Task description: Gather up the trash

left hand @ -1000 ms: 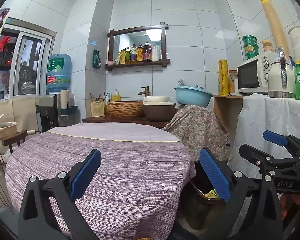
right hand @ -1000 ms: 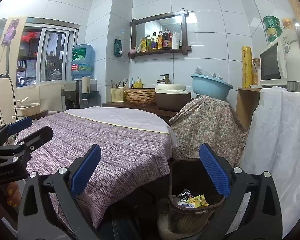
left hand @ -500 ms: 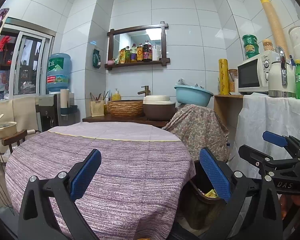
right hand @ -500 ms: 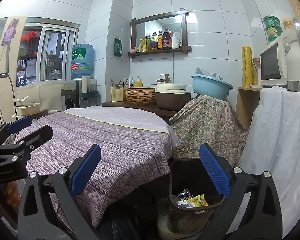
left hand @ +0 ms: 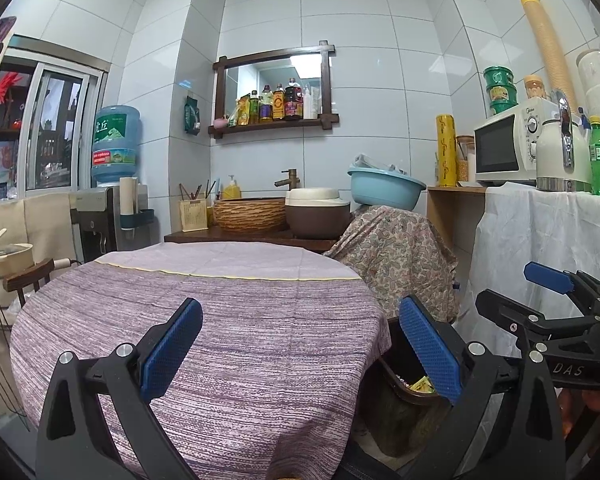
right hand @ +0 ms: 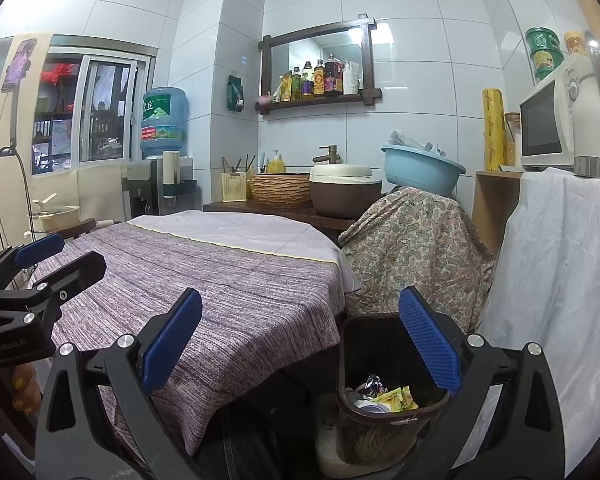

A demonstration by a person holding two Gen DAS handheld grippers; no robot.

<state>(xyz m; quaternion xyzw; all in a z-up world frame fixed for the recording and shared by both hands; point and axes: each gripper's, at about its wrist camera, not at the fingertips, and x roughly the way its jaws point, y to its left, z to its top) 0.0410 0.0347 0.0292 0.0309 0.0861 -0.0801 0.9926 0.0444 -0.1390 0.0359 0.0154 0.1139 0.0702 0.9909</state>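
A dark brown trash bin (right hand: pixel 384 416) stands on the floor at the table's right side, holding wrappers and scraps (right hand: pixel 384 396). It also shows partly in the left wrist view (left hand: pixel 404 404). My right gripper (right hand: pixel 300 340) is open and empty, held above the bin and the table edge. My left gripper (left hand: pixel 300 344) is open and empty over the round table with the purple cloth (left hand: pixel 204 320). Each gripper shows in the other's view: the right gripper (left hand: pixel 540 292) and the left gripper (right hand: pixel 48 260). No trash shows on the table.
A chair draped in paisley cloth (right hand: pixel 416 248) stands behind the bin. A white-draped counter (left hand: pixel 548 232) with a microwave, kettle and green bottle is at the right. A sink counter (left hand: pixel 260 224) with basket and basin is behind; a water dispenser (left hand: pixel 108 184) at the left.
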